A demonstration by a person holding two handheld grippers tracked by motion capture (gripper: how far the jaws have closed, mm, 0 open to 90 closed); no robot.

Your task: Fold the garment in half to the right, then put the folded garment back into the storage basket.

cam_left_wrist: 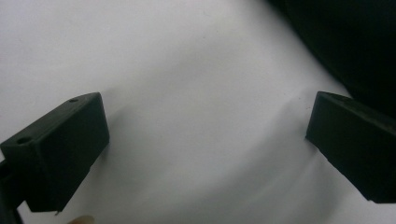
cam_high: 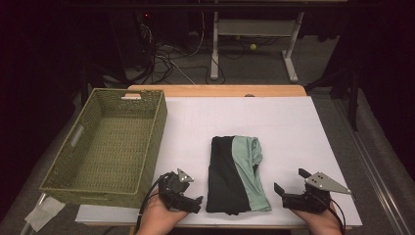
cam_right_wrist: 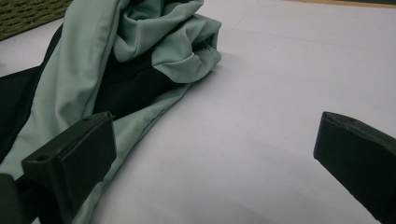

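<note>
A folded garment [cam_high: 237,174], black on its left and mint green on its right, lies on the white table cover [cam_high: 284,127] near the front edge. My left gripper [cam_high: 188,196] sits just left of it, open, low over the cover; in the left gripper view [cam_left_wrist: 205,107] the garment's black cloth [cam_left_wrist: 355,46] is at the upper right, beyond the right jaw. My right gripper [cam_high: 291,181] stands open a short way right of the garment. In the right gripper view [cam_right_wrist: 215,121] the green fold [cam_right_wrist: 93,60] lies past the left jaw. Nothing is between either pair of jaws.
A woven green basket [cam_high: 151,142] stands empty at the table's left, its corner also in the right gripper view [cam_right_wrist: 28,14]. The wooden table edge [cam_high: 215,90] runs along the back. Desk legs and cables are on the floor beyond.
</note>
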